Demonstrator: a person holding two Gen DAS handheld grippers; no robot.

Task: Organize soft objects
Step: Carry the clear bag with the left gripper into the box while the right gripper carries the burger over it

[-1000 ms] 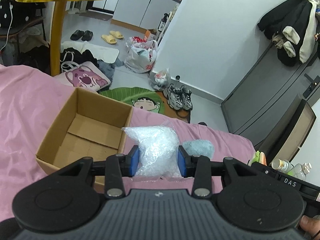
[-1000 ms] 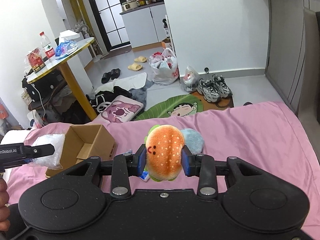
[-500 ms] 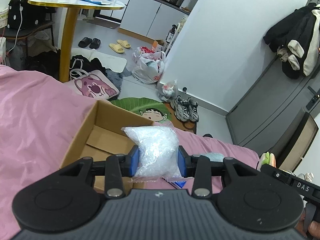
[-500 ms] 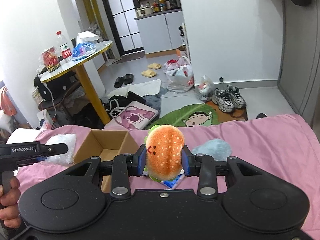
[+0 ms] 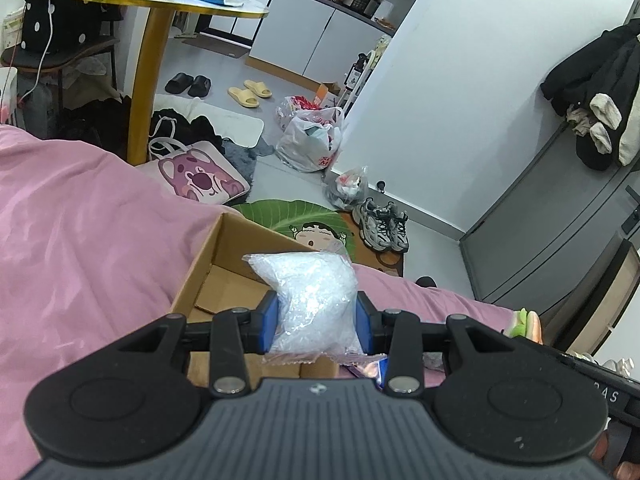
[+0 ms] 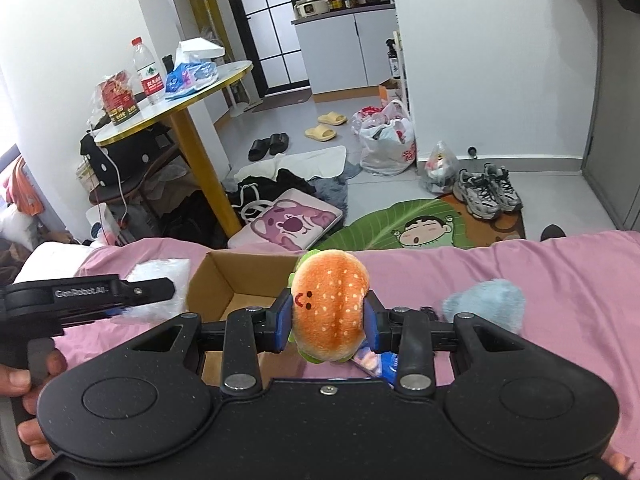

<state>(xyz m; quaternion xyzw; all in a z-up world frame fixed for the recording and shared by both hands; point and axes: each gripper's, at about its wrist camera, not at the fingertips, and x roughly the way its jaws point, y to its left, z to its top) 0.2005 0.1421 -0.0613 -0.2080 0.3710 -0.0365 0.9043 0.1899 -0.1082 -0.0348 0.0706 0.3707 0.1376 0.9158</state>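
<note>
My left gripper (image 5: pixel 316 322) is shut on a clear bag of white filling (image 5: pixel 310 296) and holds it over the near right part of the open cardboard box (image 5: pixel 224 264) on the pink bed. My right gripper (image 6: pixel 327 326) is shut on a plush hamburger (image 6: pixel 328 304), held above the box's right side (image 6: pixel 224 280). The left gripper (image 6: pixel 92 296) with its bag (image 6: pixel 160 284) shows at the left of the right wrist view. A fluffy blue plush (image 6: pixel 486 306) lies on the bed to the right. A blue packet (image 6: pixel 376 362) lies under the hamburger.
The pink bedspread (image 5: pixel 80 240) covers the bed. Beyond its edge the floor holds a leaf-shaped rug (image 6: pixel 404 224), sneakers (image 6: pixel 486 194), a pink bear bag (image 6: pixel 286 224) and plastic bags (image 6: pixel 386 144). A round table with a yellow leg (image 6: pixel 200 164) stands at the left.
Both grippers have moved left toward the box with their loads. The box now lies right under and behind both held items.
</note>
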